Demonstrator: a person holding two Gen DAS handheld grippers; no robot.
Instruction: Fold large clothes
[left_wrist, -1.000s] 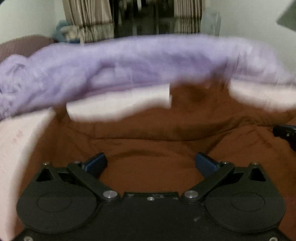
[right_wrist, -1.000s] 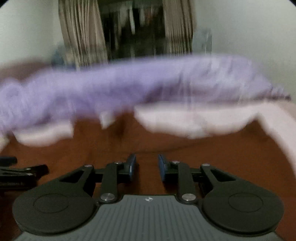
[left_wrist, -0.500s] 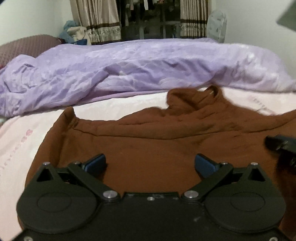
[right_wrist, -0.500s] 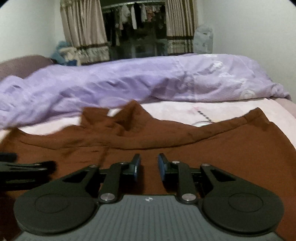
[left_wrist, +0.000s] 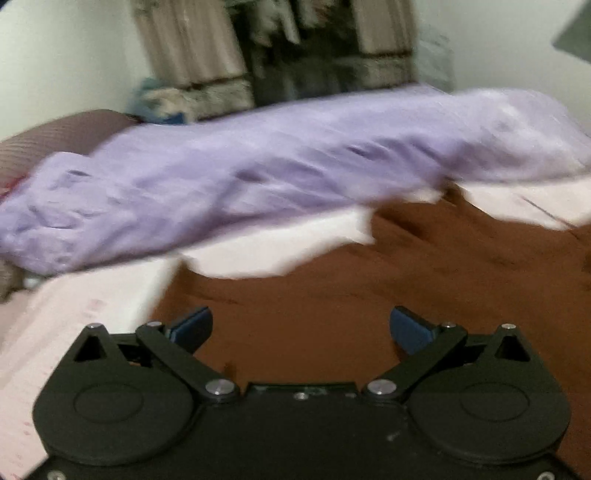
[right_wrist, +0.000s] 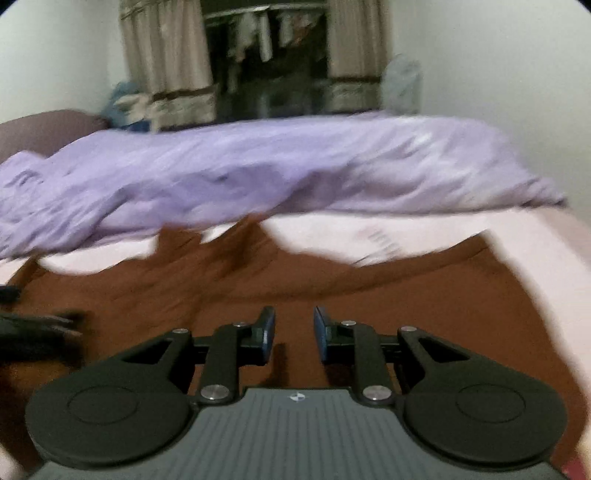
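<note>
**Status: Garment Spread on Bed, Folding Not Yet Begun**

The bed (right_wrist: 424, 236), covered with a pale pink sheet, carried a bunched purple blanket (right_wrist: 258, 166) along its far side. In front of the blanket, a large brown garment (right_wrist: 406, 295) lay spread across the sheet, reaching close under both tools. Its far edge was rumpled, with a raised peak near the middle. No completed fold was visible, so the task was judged to be at an early stage: all folds remained to be made.

The left tool (left_wrist: 301, 328) hovered over the garment's left portion with its fingers spread wide, gripping nothing. The right tool (right_wrist: 294, 332) had its fingers drawn near together with a narrow gap between them, and no cloth was seen in that gap.

View differences: the left wrist view showed the garment's left edge meeting the sheet. The right wrist view showed the garment's right edge, and part of the other tool at the left border. Both views were motion-blurred.
</note>
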